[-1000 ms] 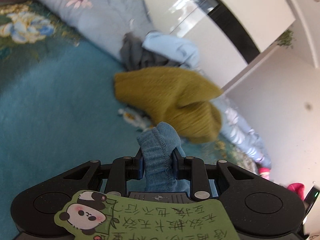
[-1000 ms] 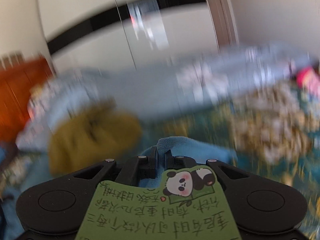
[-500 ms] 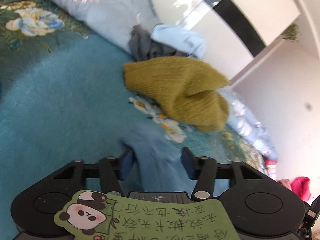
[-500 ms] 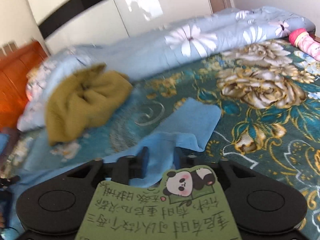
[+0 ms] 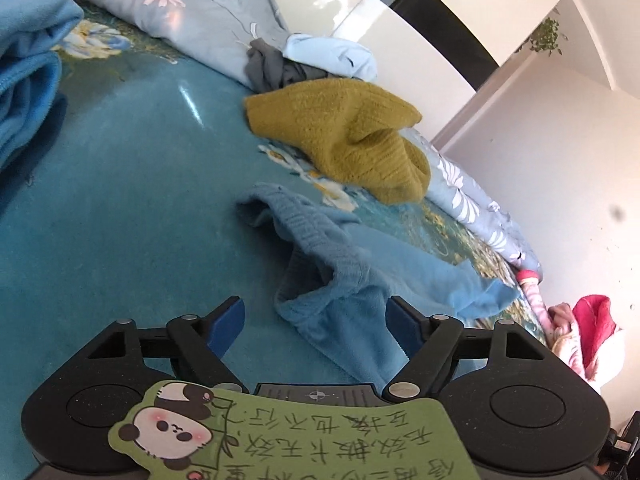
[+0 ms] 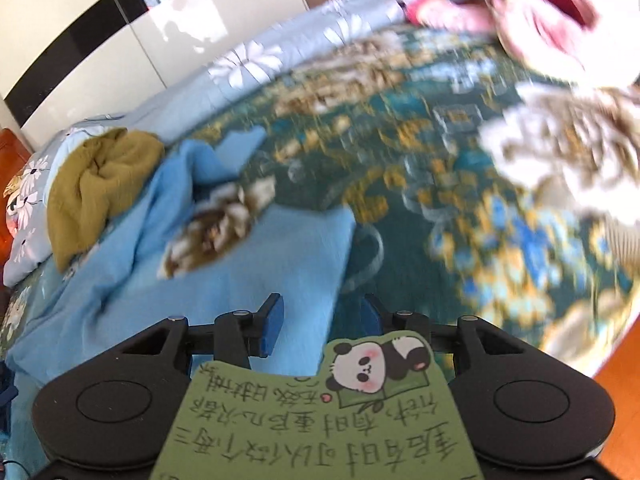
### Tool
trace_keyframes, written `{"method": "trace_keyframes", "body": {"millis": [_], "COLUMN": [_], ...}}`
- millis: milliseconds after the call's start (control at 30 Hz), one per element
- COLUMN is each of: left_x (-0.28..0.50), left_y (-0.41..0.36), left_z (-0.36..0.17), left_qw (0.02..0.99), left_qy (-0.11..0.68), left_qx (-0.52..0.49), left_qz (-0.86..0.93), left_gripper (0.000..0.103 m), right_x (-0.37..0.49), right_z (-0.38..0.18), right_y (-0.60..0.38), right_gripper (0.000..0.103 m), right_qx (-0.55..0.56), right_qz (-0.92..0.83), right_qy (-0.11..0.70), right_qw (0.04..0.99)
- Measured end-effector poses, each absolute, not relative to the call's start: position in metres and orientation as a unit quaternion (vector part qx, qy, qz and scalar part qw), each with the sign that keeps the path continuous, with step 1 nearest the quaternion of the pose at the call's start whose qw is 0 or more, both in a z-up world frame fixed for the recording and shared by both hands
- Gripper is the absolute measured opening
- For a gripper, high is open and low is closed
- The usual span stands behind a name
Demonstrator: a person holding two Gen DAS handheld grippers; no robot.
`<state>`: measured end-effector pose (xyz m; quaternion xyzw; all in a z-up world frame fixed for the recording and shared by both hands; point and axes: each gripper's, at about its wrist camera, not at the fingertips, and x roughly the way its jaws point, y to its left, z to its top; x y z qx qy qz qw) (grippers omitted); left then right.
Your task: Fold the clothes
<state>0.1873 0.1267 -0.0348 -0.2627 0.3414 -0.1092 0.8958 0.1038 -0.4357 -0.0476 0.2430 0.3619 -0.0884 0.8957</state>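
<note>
A blue fleece garment (image 5: 384,276) lies spread on the teal floral bedspread (image 5: 120,200), its ribbed waistband (image 5: 308,232) bunched towards the mustard sweater. My left gripper (image 5: 318,322) hovers over its near corner with the jaws opening wide; cloth lies between them, but the pads do not press on it. In the right wrist view the same blue garment (image 6: 260,260) stretches away to the left. My right gripper (image 6: 322,318) is over its near edge, jaws opening, with cloth below and between them but not pinched.
A crumpled mustard knitted sweater (image 5: 344,136) (image 6: 96,184) lies beyond the garment. Grey (image 5: 272,68) and pale blue (image 5: 332,56) clothes rest against a rolled floral quilt (image 5: 200,4). Folded blue fleece (image 5: 28,72) sits at the left, pink and red clothing (image 5: 592,328) at the right.
Both grippers were shut on the blue garment a second ago and have let it go. It now lies on the bed, and both grippers have drawn back from it with jaws apart.
</note>
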Motion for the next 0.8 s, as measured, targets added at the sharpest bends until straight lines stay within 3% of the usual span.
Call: {"method": "trace_keyframes", "body": {"millis": [200,267,300,400,467,533,633,800], "left_x": [0.207,0.211,0.214,0.215,0.215,0.216,0.215,0.205], "left_y": [0.108,0.105,0.104,0.104,0.102,0.098,0.095,0.11], "left_z": [-0.042,-0.043,-0.044,-0.042,-0.039,-0.036,-0.027,0.014], "left_qw": [0.915,0.912,0.91,0.906,0.908,0.912,0.92,0.924], "left_qy": [0.349,0.358,0.363,0.36,0.355,0.35,0.33,0.273], "left_qx": [-0.167,-0.167,-0.168,-0.188,-0.189,-0.186,-0.19,-0.257], "left_qz": [-0.113,-0.114,-0.114,-0.118,-0.114,-0.105,-0.093,-0.076], "left_gripper": [0.077,0.065,0.054,0.038,0.033,0.018,0.007,0.004], "right_x": [0.105,0.105,0.104,0.102,0.101,0.101,0.102,0.098], "right_z": [-0.061,-0.06,-0.059,-0.054,-0.049,-0.043,-0.029,0.012], "right_y": [-0.428,-0.424,-0.424,-0.423,-0.422,-0.422,-0.421,-0.426], "right_gripper": [0.044,0.039,0.03,0.011,0.008,0.006,0.006,0.005], "right_qx": [0.294,0.303,0.306,0.321,0.326,0.325,0.324,0.313], "right_qz": [-0.071,-0.071,-0.071,-0.067,-0.064,-0.062,-0.055,-0.049], "right_qy": [0.353,0.348,0.346,0.335,0.325,0.315,0.295,0.236], "right_qw": [0.885,0.884,0.884,0.883,0.886,0.89,0.897,0.919]}}
